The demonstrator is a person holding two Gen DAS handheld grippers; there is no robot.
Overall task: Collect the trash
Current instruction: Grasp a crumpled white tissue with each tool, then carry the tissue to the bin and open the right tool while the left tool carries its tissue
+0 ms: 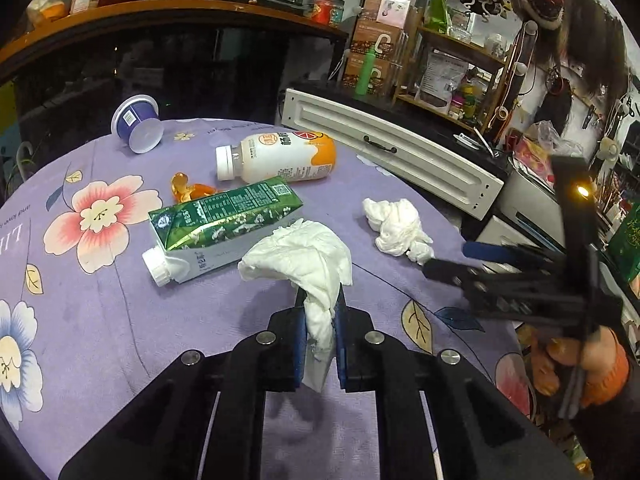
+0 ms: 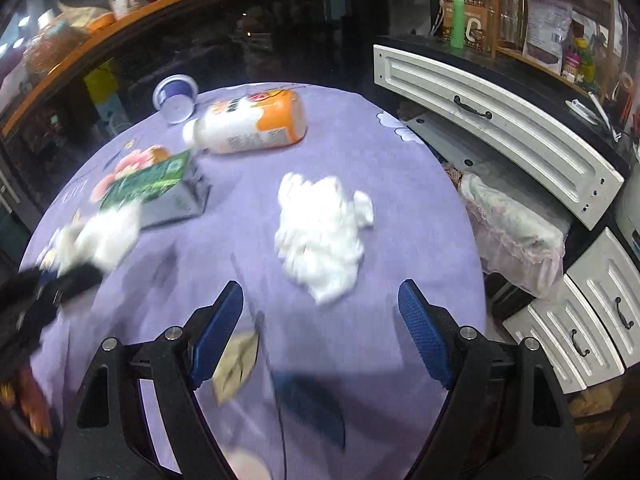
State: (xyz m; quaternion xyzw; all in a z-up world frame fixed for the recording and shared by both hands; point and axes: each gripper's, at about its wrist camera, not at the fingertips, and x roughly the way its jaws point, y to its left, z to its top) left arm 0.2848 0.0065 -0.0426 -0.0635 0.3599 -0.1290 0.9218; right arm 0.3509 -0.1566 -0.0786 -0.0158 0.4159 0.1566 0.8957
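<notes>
Two tissues, one already clamped in the left claw (image 1: 319, 330).
A crumpled white tissue (image 1: 304, 264) is gripped between the blue pads of the left claw and held above the purple floral desk (image 1: 100, 312). Just behind it a green carton (image 1: 218, 226) is lying on its side, with an orange wrapper (image 1: 188, 190), a white-and-orange bottle (image 1: 278, 157) and a tipped purple cup (image 1: 138, 122) farther back. A second tissue (image 2: 322, 236) is seen on the desk ahead of the right claw (image 2: 320, 328), whose jaws are spread wide with nothing between them. The right wrist view is motion-blurred; the wrapper cannot be made out there. White drawers (image 2: 592, 316) beside the desk are shown only in that view.
</notes>
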